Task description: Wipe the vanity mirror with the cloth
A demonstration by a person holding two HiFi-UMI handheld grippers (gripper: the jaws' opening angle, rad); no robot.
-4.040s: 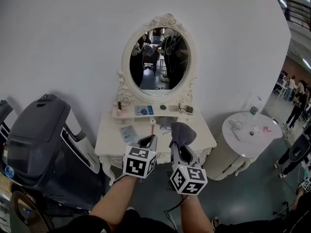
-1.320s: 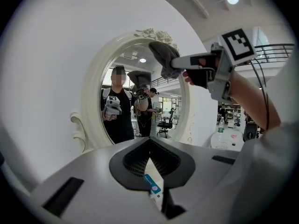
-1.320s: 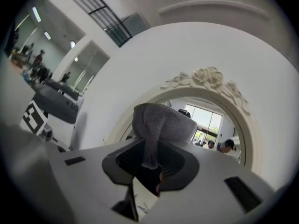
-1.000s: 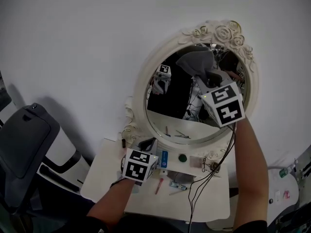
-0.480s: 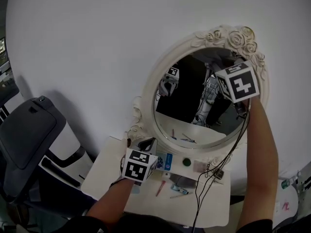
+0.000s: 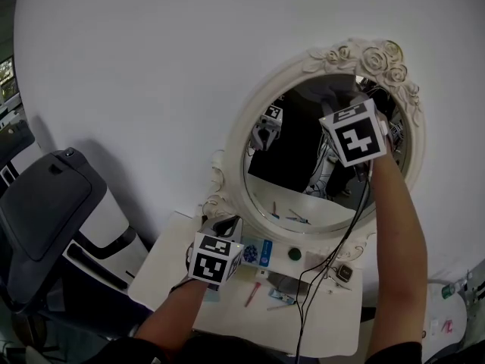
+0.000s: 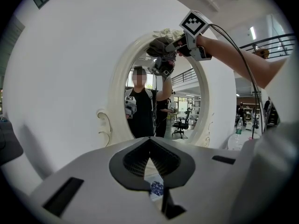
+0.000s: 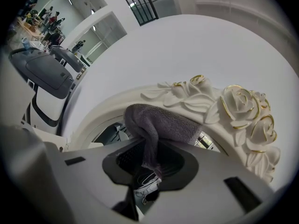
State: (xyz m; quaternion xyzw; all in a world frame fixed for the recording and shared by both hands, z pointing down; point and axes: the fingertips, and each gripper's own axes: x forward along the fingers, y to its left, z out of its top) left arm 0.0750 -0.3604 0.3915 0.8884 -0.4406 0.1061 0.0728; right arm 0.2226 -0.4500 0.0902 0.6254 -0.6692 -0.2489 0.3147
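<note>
The oval vanity mirror (image 6: 303, 180) hangs in a white carved frame (image 6: 244, 139) with roses on top. My right gripper (image 6: 342, 106) is raised to the upper part of the glass, shut on the grey cloth (image 8: 164, 123). In the right gripper view the cloth lies against the top of the glass just under the roses (image 8: 236, 107). The left gripper view shows the same cloth (image 7: 161, 45) bunched at the mirror's top edge. My left gripper (image 6: 229, 224) is held low over the vanity table (image 6: 170, 268), shut on nothing.
Small items lie on the table: a blue packet (image 6: 251, 252), a green round lid (image 6: 295, 254), a pink pen (image 6: 249, 293). Black cables (image 6: 333, 256) hang from the right gripper down to the tabletop. A dark grey machine (image 6: 49, 203) stands at the left.
Since four seconds ago the right gripper has risen with the cloth from above the table to the mirror's top. In the last half second it shifted slightly left. The left gripper stays put.
</note>
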